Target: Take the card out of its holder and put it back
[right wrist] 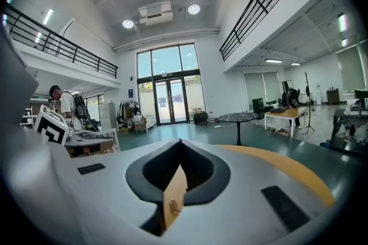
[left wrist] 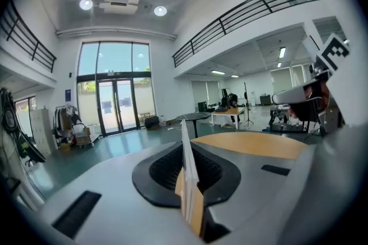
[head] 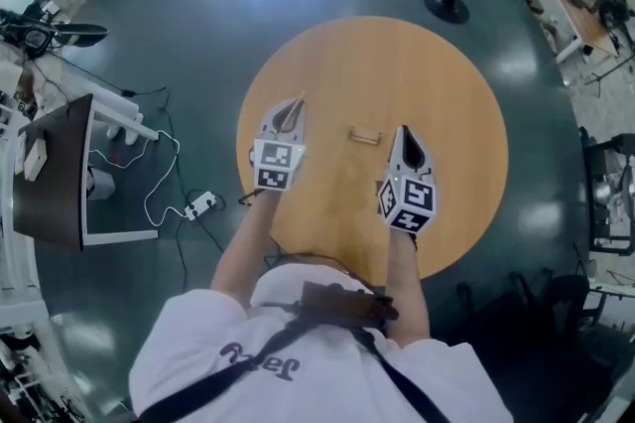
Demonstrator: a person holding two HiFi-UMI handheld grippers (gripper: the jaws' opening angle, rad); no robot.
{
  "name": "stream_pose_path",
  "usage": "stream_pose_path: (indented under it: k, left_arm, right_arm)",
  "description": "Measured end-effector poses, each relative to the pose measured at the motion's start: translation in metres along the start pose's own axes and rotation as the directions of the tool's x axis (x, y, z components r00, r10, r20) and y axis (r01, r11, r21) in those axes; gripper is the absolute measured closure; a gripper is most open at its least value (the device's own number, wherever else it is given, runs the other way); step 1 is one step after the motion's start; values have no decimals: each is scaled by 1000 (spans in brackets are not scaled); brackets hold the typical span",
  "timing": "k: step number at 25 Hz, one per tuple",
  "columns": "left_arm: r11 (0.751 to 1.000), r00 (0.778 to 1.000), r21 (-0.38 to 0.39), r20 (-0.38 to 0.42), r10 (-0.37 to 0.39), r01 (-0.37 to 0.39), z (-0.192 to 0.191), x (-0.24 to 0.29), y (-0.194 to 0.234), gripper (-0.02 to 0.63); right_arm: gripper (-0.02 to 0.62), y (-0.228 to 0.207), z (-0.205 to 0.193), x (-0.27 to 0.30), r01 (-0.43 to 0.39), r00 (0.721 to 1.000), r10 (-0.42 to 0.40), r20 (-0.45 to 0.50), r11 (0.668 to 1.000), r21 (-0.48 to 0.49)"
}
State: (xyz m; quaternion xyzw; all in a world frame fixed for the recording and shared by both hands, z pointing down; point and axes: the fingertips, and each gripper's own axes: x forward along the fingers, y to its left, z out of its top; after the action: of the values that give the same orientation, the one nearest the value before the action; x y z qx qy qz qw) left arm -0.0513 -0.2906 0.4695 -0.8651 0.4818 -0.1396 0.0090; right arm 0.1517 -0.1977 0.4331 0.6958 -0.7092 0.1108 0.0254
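Left forearm (head: 241, 247) and right forearm (head: 402, 277) reach forward, roughly parallel. Left tongs (head: 296, 105) clamp a thin white card (left wrist: 186, 152) edge-on. Right tongs (head: 406, 137) closed, empty.

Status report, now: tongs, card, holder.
Left tongs shut on card, clear of holder. Right tongs shut, empty. Holder looks empty, on table. Nothing between card and holder.

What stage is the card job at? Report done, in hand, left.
Done: the card is out, pinched upright in the shut left gripper. In hand: that gripper hangs over the table, left of the holder. Left: slot the card back into the holder. The right gripper looks shut and empty.
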Motion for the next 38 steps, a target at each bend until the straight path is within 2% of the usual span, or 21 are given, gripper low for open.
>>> stream_pose_path:
  k: [4,8,10,12,17,20,22,25,27,33,38]
  left_arm:
    - [990,999,134,-15,-32,34,6,20,27,578]
    - [964,995,245,-15,-99,100,18,39,39,578]
    - [935,985,312,-22,-171,169,26,49,37,578]
    - [877,959,394,-44,-280,274,30,58,27,578]
    - [690,854,537,-124,-505,485,32,75,-3,578]
    - [577,765,563,-167,-621,591,29,77,-25,580]
    - [520,704,552,-185,-685,651,27,78,-45,580]
    - [464,626,511,-204,-753,724,22,86,-76,580]
    - [432,582,480,-221,-783,763,17,90,-92,580]
    - [378,474,345,-254,-843,859,4,102,-127,580]
    - [289,370,280,-305,-878,915,-12,98,-154,580]
  right_arm:
    - [580,-8,-9,6,12,1000,-11,-26,1000,12]
    - [580,-25,-22,3,32,998,-30,-61,999,33]
    - [580,-32,-22,3,46,997,-43,-68,998,39]
    - [580,-35,-23,4,51,996,-48,-73,998,44]
    - [580,-35,-30,7,48,994,-44,-99,998,44]
    - [580,-33,-36,10,56,992,-51,-119,998,42]
    - [580,-35,-40,10,64,989,-58,-133,997,42]
    - [580,-45,-45,10,80,985,-73,-154,996,41]
    - [580,-51,-49,9,93,982,-85,-166,995,44]
    - [580,-65,-56,9,129,975,-114,-193,989,69]
    - [580,-76,-61,7,150,969,-130,-208,985,85]
